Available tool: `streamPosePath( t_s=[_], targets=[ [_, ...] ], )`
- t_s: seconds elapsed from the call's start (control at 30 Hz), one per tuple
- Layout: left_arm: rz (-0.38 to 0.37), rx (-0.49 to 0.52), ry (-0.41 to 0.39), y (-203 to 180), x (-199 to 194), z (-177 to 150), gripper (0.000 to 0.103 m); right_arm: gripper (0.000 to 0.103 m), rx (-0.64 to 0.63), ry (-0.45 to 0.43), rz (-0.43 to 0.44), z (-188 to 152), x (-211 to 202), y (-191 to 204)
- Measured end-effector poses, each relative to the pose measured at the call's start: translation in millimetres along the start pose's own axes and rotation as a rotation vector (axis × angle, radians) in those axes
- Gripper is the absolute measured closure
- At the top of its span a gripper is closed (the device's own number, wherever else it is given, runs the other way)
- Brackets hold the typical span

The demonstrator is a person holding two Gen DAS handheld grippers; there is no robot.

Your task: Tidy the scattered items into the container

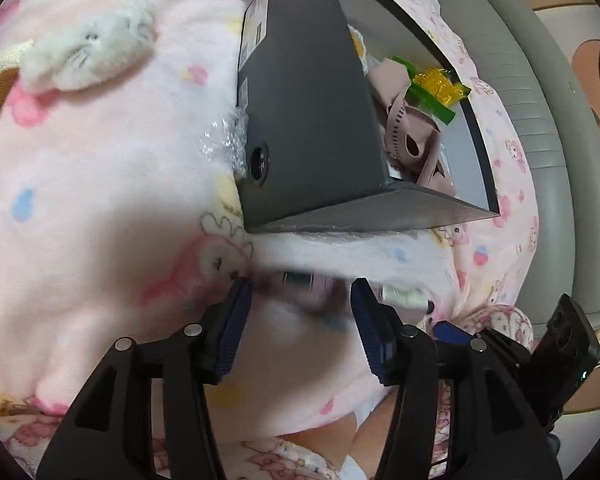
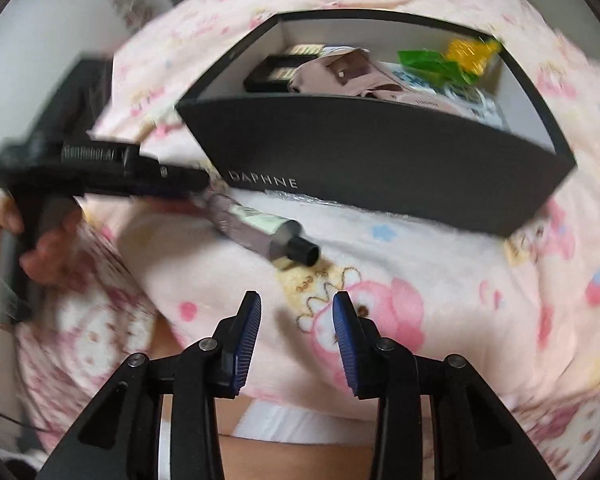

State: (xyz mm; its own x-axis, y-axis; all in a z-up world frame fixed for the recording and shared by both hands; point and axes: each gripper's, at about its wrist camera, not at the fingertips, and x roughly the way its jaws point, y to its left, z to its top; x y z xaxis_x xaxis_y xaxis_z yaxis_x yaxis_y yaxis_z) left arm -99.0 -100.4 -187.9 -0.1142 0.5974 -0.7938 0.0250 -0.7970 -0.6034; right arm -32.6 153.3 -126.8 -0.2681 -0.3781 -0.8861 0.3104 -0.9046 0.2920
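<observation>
The left gripper (image 1: 300, 292) has its blue-padded jaws spread apart, and a blurred tube (image 1: 296, 286) lies crosswise at their tips; the pads do not press on it as far as the left wrist view shows. The right wrist view shows that same tube (image 2: 260, 232) more sharply: a greyish-mauve squeeze tube with a pale label and a black cap, lying on the pink blanket (image 2: 420, 280) with its crimped end at the tips of the left gripper (image 2: 198, 184) and its capped end pointing away from it, just in front of the long side of the box. A hand (image 2: 36, 240) holds that gripper's black handle at the left edge of the view. The right gripper (image 2: 296, 308) also stands with its jaws apart and nothing between them, hanging over a cartoon figure printed on the blanket, near the tube but apart from it. Beyond both grippers sits the dark grey box (image 2: 380, 160), open at the top, lettered DAPHNE on its long side. Inside it lie a crumpled beige-pink garment (image 2: 340, 76), a green and yellow wrapped packet (image 2: 448, 60) toward the far right corner, and a dark flat case (image 2: 280, 68) toward the far left corner. In the left wrist view some clear bubble wrap (image 1: 224, 144) pokes out from under the box (image 1: 308, 120) along its near edge, and a white plush toy (image 1: 88, 48) lies on the blanket (image 1: 100, 200) well away from the box, toward the upper left.
</observation>
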Motion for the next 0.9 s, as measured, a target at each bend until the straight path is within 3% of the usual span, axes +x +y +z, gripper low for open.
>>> streamPosePath(
  t_s=[0.1,0.3,0.47,0.6,0.77,0.9],
  targets=[
    [0.086,-0.019,0.01,2,7,0,0.051,0.069,0.126,-0.042,0.115,7,-1,-17],
    [0.117,-0.01,-0.01,-2,5,-2,0.051,0.069,0.235,-0.093,0.057,32,10,-29],
    [0.124,-0.038,-0.013,3,5,0,0.051,0.069,0.272,0.008,-0.009,55,40,-44],
    [0.091,-0.039,0.007,2,16,4,0.051,0.067,0.33,0.074,0.077,55,67,-56],
    [0.138,-0.075,0.026,4,33,10,0.047,0.06,0.316,0.079,0.089,55,83,-52],
    [0.122,-0.02,0.016,-5,29,6,0.045,0.06,0.26,0.032,0.101,55,74,-41]
  ],
)
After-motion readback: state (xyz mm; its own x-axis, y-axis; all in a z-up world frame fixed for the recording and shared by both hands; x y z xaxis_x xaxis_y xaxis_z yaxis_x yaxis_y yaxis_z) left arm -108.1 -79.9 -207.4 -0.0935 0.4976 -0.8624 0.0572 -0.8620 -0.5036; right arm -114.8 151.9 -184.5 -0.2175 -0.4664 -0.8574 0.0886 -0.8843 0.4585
